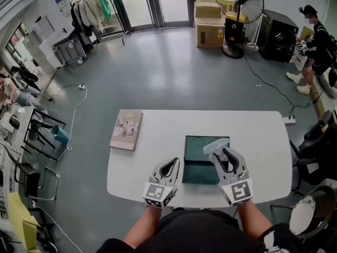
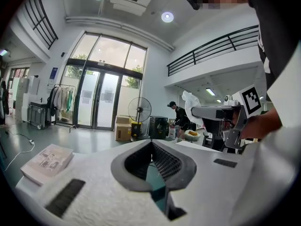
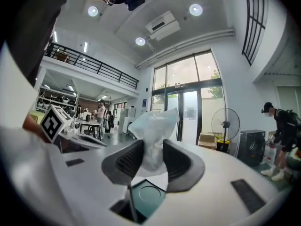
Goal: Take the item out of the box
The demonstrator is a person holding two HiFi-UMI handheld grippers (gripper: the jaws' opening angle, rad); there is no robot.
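Observation:
An open dark green box (image 1: 199, 171) lies on the white table (image 1: 158, 141) in front of me. My right gripper (image 1: 223, 153) is held above the box's right part, shut on a crumpled white plastic-wrapped item (image 1: 213, 147). In the right gripper view the item (image 3: 153, 126) sticks up between the pads, with the box (image 3: 148, 197) below. My left gripper (image 1: 174, 163) hovers by the box's left edge, its jaws meeting at the tips with nothing between them. The left gripper view shows the right gripper (image 2: 214, 113) with the item (image 2: 190, 102) off to its right.
A book (image 1: 126, 129) lies at the table's far left. Chairs (image 1: 316, 141) stand to the right and a power strip (image 1: 289, 119) lies on the floor. Beyond are a floor fan (image 1: 239, 4), cardboard boxes (image 1: 209, 25) and a person (image 1: 315, 41).

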